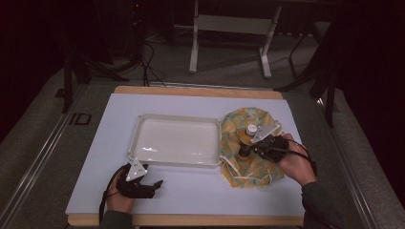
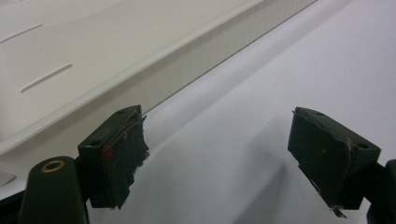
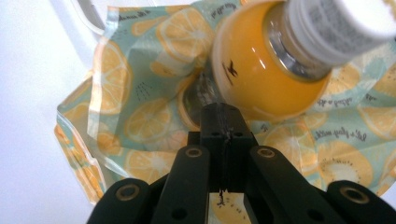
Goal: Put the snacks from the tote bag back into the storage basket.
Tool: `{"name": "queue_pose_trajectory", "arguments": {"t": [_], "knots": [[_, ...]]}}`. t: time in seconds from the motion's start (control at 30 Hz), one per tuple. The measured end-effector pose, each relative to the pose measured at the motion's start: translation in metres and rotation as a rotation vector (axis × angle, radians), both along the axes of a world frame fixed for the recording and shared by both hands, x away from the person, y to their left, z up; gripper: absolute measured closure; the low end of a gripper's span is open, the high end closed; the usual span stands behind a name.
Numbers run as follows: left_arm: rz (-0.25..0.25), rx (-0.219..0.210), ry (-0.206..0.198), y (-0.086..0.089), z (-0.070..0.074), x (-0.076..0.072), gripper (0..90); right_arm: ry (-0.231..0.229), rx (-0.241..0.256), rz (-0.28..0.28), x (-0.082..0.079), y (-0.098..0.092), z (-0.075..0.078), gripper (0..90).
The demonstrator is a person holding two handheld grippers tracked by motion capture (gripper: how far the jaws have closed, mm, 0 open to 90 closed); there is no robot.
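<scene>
White tray (image 1: 143, 125) sits mid-table w/ lemon-print bag (image 1: 248, 164) touching its right rim, orange bottle (image 1: 250, 134) standing on bag; right gripper (image 3: 223, 122) jaws closed, seemingly pinching bag fabric, left gripper (image 1: 154, 183) jaws wide apart, idle; prob. bagging step, next needs bag mouth opened.

High view overlooks the table (image 1: 191, 191); gripper views skim it closely.

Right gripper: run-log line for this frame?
right gripper: shut, over lemon-print bag | orange bottle: on bag | left gripper: open, idle beside tray
</scene>
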State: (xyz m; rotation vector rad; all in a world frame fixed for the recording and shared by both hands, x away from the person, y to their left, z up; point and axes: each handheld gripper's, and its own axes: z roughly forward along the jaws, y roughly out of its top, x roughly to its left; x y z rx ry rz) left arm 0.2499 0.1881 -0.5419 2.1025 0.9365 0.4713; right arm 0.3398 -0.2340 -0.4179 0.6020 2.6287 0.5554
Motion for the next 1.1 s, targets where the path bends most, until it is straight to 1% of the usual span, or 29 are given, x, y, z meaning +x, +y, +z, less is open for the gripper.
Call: {"name": "queue_pose_trajectory", "arguments": {"t": [0.17,0.4,0.47,0.57,0.67,0.7,0.83,0.93,1.1], "knots": [[0.000,-0.001,0.001,0.000,0.000,0.000,19.0,-0.007,-0.010,0.038,-0.002,0.004,0.013,85.9],[0.002,-0.002,0.001,0.000,0.000,0.000,19.0,-0.012,-0.069,0.072,-0.002,0.011,0.034,82.2],[0.002,-0.003,0.001,0.000,0.000,0.000,19.1,-0.007,-0.090,0.085,0.000,0.014,0.039,80.3],[0.002,-0.003,0.001,0.000,0.000,0.000,19.0,0.000,-0.100,0.089,0.001,0.015,0.041,79.6],[0.002,-0.001,0.001,0.000,0.000,0.000,19.1,0.009,-0.112,0.095,0.004,0.016,0.045,77.1],[0.002,0.000,0.001,0.000,0.000,0.000,19.1,0.012,-0.118,0.093,0.005,0.016,0.046,74.6],[0.002,0.004,-0.001,-0.001,0.000,0.000,19.4,0.020,-0.131,0.096,0.008,0.015,0.050,71.5],[0.003,0.011,-0.001,-0.001,0.000,0.000,19.4,0.025,-0.141,0.088,0.012,0.012,0.053,68.6],[0.004,0.018,-0.002,-0.002,0.000,0.000,19.5,0.027,-0.130,0.061,0.019,0.009,0.056,62.4]]}}
